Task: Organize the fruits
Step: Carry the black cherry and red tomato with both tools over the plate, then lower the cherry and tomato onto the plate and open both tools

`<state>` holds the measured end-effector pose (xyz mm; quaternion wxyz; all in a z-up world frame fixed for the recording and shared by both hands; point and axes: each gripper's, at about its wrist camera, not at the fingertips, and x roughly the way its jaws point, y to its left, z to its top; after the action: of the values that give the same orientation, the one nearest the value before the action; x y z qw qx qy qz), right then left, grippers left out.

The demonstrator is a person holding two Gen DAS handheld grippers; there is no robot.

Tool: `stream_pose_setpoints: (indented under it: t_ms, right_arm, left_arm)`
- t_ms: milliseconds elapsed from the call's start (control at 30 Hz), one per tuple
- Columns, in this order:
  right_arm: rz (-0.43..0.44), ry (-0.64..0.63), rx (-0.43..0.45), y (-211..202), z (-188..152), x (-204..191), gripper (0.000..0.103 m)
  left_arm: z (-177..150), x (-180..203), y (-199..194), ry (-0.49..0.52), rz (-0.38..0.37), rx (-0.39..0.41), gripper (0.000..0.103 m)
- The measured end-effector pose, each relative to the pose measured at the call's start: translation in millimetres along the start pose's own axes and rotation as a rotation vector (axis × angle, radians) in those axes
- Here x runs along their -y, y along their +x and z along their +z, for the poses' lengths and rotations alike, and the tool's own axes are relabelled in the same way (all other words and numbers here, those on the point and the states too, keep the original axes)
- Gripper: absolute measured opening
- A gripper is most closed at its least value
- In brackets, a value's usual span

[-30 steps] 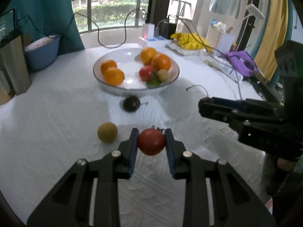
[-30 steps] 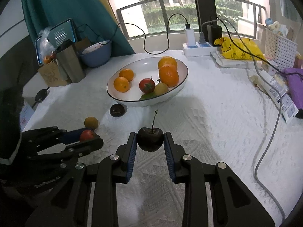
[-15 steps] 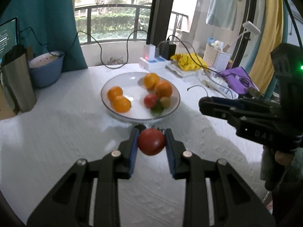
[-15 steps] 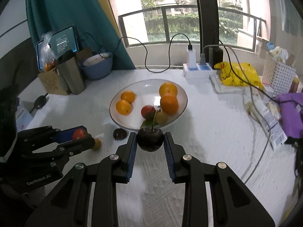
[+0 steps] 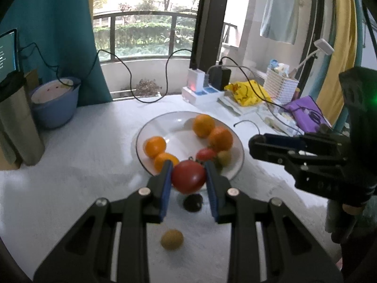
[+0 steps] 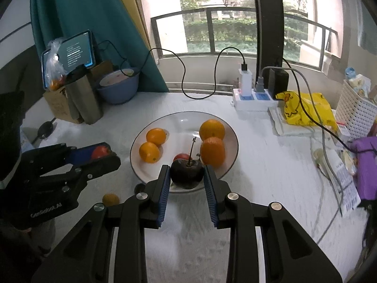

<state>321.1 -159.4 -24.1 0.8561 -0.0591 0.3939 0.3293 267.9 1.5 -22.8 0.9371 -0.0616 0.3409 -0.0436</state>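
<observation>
My left gripper (image 5: 188, 176) is shut on a red tomato (image 5: 188, 176), held above the table just short of the white plate (image 5: 238, 165). My right gripper (image 6: 187, 175) is shut on a dark cherry (image 6: 186, 174) with an upright stem, held over the plate's near rim (image 6: 232, 160). The plate holds several oranges (image 6: 212, 129), a red fruit (image 5: 205, 154) and a small green fruit (image 5: 224, 157). On the cloth below lie a dark cherry (image 5: 193, 202) and a small yellow-brown fruit (image 5: 172, 239). The left gripper with its tomato also shows in the right wrist view (image 6: 100, 152).
A blue bowl (image 6: 119, 87), a steel cup (image 6: 86, 99) and a tablet (image 6: 70, 54) stand at the back left. A power strip (image 6: 253, 97) with cables, a yellow bag (image 6: 306, 110), a white basket (image 6: 355, 113) and a purple item (image 6: 366, 162) are at the right.
Both grippers have risen and moved towards the plate, each still holding its fruit. The table fruits now lie below the left gripper.
</observation>
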Motion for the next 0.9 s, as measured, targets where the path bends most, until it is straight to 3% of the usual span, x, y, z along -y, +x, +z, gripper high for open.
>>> stream_pose_setpoints:
  t_ms: [400,900]
  right_arm:
    - [0.011,-0.009,-0.023,41.4,22.5,9.7,0.031]
    - [0.032,-0.024,-0.043,90.3,45.2,14.1,0.031]
  left_arm:
    - [20.3,-13.8,43.9,0.000,-0.026,-0.020,0.029]
    - [40.7,-32.5,90.6,-0.008,-0.006,-0.041,0.029]
